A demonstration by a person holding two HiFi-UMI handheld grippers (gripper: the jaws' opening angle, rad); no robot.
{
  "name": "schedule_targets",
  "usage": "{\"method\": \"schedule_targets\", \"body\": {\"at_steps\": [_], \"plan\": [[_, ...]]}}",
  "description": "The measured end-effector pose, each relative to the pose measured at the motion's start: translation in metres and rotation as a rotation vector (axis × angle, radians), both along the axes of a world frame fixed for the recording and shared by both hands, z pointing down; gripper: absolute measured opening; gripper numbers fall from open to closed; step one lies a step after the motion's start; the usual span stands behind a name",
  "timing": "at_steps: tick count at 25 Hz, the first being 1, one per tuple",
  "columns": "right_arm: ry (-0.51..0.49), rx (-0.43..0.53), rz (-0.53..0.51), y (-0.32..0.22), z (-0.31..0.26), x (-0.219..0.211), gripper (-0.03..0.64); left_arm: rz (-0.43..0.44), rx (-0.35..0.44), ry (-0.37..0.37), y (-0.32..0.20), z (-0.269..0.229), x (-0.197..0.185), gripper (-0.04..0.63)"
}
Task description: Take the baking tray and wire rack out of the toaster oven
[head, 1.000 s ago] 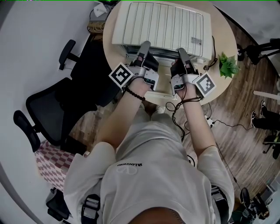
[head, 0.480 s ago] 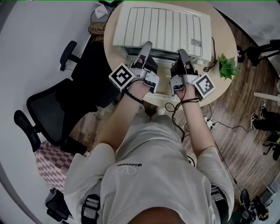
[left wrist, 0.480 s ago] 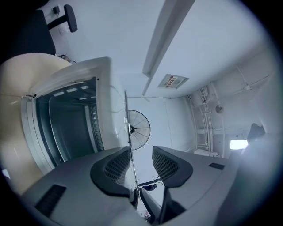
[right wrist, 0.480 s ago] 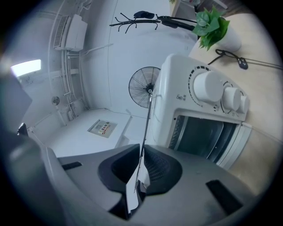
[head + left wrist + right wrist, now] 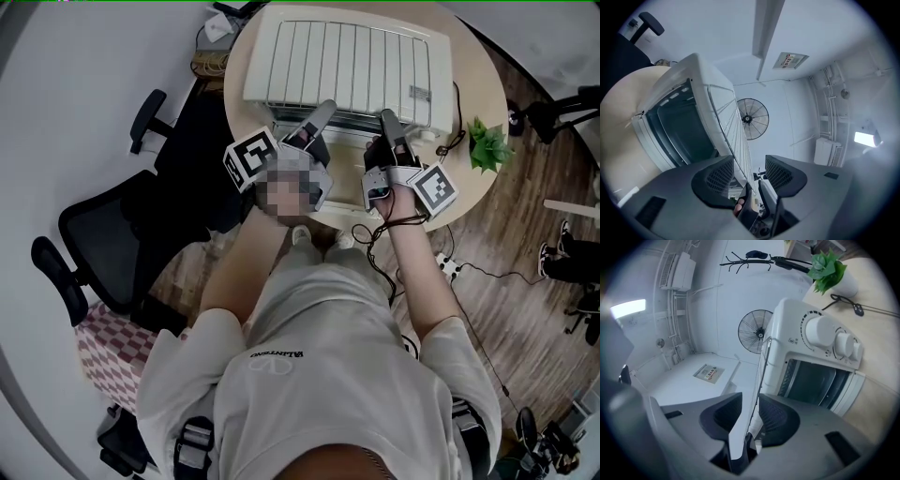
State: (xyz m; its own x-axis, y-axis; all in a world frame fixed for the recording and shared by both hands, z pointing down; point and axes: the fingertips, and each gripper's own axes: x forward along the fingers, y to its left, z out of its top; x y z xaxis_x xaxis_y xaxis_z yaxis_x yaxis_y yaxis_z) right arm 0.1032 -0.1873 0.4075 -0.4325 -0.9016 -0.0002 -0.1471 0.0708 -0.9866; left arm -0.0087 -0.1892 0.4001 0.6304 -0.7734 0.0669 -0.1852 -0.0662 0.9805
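A white toaster oven stands on a round table. The wire rack lies flat on its top. Both grippers point level at the rack's near edge. In the left gripper view the rack's wires run away between the jaws of my left gripper, which are opening wide and do not press on them. My right gripper is also opening, with the rack's thin edge in the gap. From the head view the left gripper and right gripper sit side by side. The oven's glass door looks dark. No baking tray shows.
A small potted plant and a black cable sit on the table right of the oven. A black office chair stands to the left. A standing fan is behind the oven. The oven's knobs face me.
My left gripper has turned, its marker cube swinging left and up. The right gripper has kept its place at the rack's edge.
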Motion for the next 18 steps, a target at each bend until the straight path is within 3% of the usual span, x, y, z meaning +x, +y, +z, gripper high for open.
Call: {"method": "schedule_targets", "body": {"at_steps": [5,12,18], "plan": [[-0.003,-0.023,-0.017,0.01,0.008,-0.007,0.224,0.006,0.018,0.004,0.002,0.003,-0.001,0.198],[-0.007,-0.047,-0.037,0.042,0.026,-0.015,0.23,0.029,0.009,0.037,0.014,0.006,-0.004,0.178],[0.039,-0.094,-0.066,0.065,0.058,-0.017,0.23,0.032,0.045,-0.013,0.039,0.023,-0.016,0.179]]}}
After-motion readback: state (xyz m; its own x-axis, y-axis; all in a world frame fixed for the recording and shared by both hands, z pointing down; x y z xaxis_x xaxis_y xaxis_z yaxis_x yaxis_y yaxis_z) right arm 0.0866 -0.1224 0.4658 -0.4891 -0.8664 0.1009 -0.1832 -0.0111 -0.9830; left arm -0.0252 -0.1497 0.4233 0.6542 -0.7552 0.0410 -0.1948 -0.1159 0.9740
